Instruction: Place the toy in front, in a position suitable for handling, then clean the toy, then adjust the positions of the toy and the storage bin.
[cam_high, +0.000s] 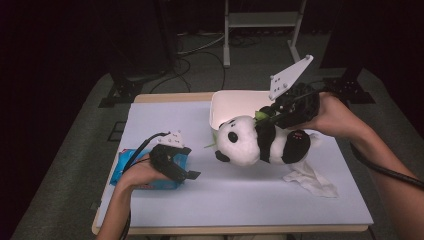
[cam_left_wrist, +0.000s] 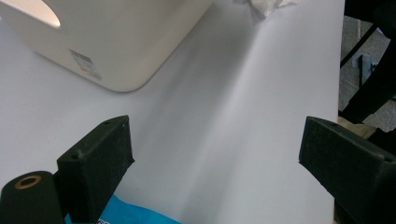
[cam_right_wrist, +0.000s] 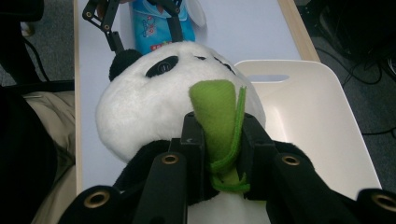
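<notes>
A black and white plush panda (cam_high: 255, 141) hangs just above the white table mat (cam_high: 230, 195), beside the white bin (cam_high: 225, 102). My right gripper (cam_high: 272, 114) is shut on the green felt bamboo (cam_right_wrist: 218, 116) at the panda's chest, its jaws pressing the stalk from both sides. The panda's head (cam_right_wrist: 154, 98) points away from me in the right gripper view. My left gripper (cam_high: 187, 167) stands open low over a blue wipes pack (cam_high: 131, 172) at the table's left, nothing between its jaws. The pack's blue corner (cam_left_wrist: 135, 212) lies under the left jaw.
A crumpled white tissue (cam_high: 312, 180) lies on the mat under the panda's back end. The white bin (cam_left_wrist: 112, 37) stands at the far middle of the table. Black stands and cables (cam_high: 150, 75) sit on the floor beyond the table.
</notes>
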